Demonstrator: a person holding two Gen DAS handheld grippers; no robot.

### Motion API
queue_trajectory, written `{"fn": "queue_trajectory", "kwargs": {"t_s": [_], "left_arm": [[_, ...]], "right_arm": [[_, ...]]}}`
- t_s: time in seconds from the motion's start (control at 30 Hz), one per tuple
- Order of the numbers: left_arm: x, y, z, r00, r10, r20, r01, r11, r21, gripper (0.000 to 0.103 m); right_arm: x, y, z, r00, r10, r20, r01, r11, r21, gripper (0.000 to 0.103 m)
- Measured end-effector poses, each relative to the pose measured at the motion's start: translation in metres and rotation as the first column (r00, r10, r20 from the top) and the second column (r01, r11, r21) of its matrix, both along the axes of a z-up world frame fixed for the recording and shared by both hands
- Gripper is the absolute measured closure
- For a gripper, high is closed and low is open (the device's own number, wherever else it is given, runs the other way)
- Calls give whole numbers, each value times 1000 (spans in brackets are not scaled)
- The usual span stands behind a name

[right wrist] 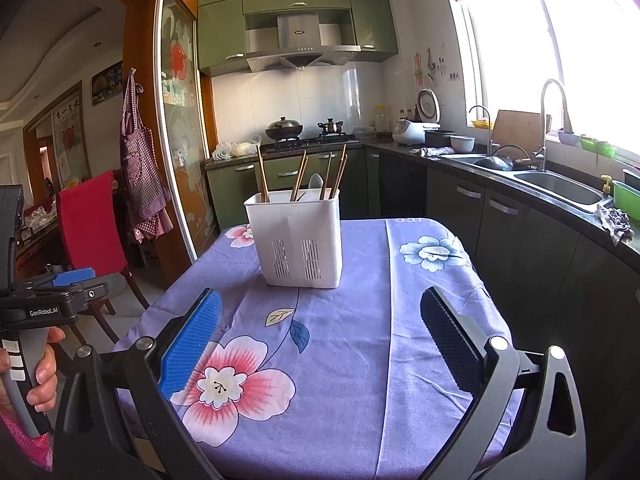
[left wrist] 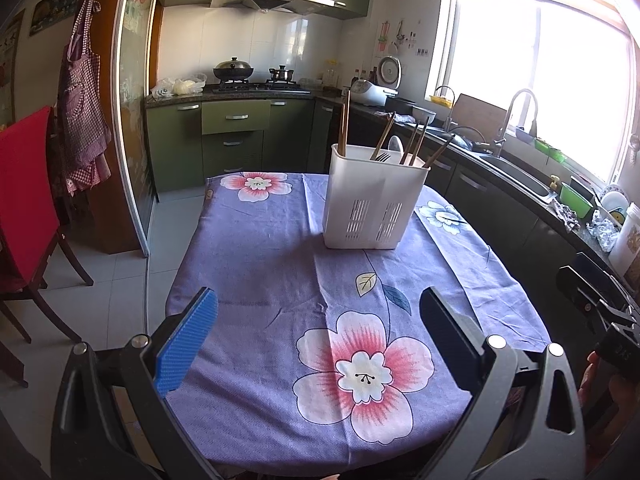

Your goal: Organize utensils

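Both grippers, left (left wrist: 318,336) and right (right wrist: 320,336), hover spread and empty above the purple floral tablecloth (left wrist: 260,248). Ahead stands a white slotted plastic caddy (right wrist: 298,236) of brown wooden chopsticks (right wrist: 299,176), probably light, stiff, best pinched mid-shaft.

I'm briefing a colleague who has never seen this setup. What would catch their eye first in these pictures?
First, the white utensil caddy standing upright at the far middle of the table, with wooden chopsticks and a spoon sticking out of it. Next, the purple tablecloth with big pink flowers, bare except for the caddy. Both the left gripper and the right gripper are at the near edge, jaws wide and holding nothing.
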State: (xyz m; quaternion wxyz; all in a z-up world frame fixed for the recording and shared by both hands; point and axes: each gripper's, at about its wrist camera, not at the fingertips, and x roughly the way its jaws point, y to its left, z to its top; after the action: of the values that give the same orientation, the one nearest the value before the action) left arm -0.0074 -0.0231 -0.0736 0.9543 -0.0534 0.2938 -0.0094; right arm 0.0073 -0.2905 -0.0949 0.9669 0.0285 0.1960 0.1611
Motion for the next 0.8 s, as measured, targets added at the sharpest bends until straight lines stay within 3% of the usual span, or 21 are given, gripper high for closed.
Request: {"fn": "queue_trajectory", "kwargs": {"t_s": [0.27, 0.53, 0.8], "left_arm": [[43, 4, -24, 996, 2, -86, -3, 1000, -12, 7], [110, 15, -57, 984, 17, -175, -19, 1000, -11, 7], [193, 43, -110, 952, 50, -303, -55, 998, -9, 7]], "right_arm": [[46, 4, -23, 996, -13, -90, 12, 1000, -13, 5], [119, 4, -52, 980, -39, -193, 28, 998, -62, 5], [222, -10, -98, 930, -56, -363, 18, 994, -106, 5]]}}
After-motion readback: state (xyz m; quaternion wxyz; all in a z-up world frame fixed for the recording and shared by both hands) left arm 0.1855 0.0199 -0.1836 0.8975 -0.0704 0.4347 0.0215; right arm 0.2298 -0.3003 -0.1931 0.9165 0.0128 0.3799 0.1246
